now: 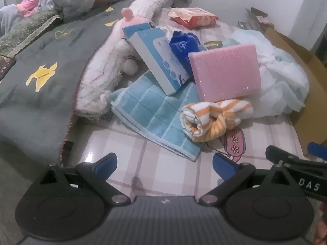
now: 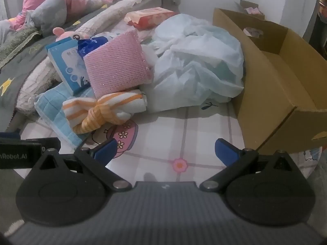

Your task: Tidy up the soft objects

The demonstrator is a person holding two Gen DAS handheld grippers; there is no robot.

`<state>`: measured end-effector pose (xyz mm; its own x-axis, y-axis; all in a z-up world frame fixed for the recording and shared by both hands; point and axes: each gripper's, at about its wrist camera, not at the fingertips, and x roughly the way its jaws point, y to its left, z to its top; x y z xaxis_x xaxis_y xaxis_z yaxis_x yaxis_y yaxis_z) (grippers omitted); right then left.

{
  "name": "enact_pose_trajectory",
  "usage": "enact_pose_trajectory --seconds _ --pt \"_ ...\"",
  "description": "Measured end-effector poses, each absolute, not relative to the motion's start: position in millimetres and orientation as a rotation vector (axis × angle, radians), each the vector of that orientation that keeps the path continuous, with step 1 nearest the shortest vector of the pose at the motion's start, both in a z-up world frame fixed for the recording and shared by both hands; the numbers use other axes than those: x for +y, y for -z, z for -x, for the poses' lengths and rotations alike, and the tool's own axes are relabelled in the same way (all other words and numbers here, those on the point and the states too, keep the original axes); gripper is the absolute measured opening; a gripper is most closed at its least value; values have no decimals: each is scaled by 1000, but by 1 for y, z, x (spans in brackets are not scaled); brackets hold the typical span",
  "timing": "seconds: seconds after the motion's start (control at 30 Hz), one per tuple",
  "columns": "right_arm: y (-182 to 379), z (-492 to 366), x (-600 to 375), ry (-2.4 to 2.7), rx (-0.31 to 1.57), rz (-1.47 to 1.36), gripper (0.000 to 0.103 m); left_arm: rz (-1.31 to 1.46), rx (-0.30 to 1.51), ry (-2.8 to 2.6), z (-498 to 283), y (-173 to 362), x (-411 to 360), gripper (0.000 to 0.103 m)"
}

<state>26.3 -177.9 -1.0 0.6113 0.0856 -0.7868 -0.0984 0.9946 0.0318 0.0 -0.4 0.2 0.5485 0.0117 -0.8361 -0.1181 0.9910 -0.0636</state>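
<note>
A pile of soft things lies on a checked pink sheet (image 1: 155,149): an orange-and-white striped towel tied in a knot (image 1: 212,118) (image 2: 102,110), a blue checked towel (image 1: 155,112) (image 2: 53,110), a pink mesh sponge pad (image 1: 224,71) (image 2: 116,67) and a white plush toy (image 1: 104,71). My left gripper (image 1: 164,164) is open and empty, just in front of the blue towel. My right gripper (image 2: 165,150) is open and empty above the bare sheet, right of the striped towel.
An open cardboard box (image 2: 286,81) stands at the right. A crumpled white plastic bag (image 2: 196,65) lies beside it. A blue-white carton (image 1: 155,61), a blue packet (image 1: 184,47) and a red packet (image 1: 192,16) lie in the pile. A grey blanket (image 1: 34,77) covers the left.
</note>
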Motion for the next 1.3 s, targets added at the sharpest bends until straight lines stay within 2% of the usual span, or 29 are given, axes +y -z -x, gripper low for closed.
enact_pose_trajectory --seconds 1.3 --pt "0 -28 -214 -25 949 27 102 18 1074 27 -15 3 -48 100"
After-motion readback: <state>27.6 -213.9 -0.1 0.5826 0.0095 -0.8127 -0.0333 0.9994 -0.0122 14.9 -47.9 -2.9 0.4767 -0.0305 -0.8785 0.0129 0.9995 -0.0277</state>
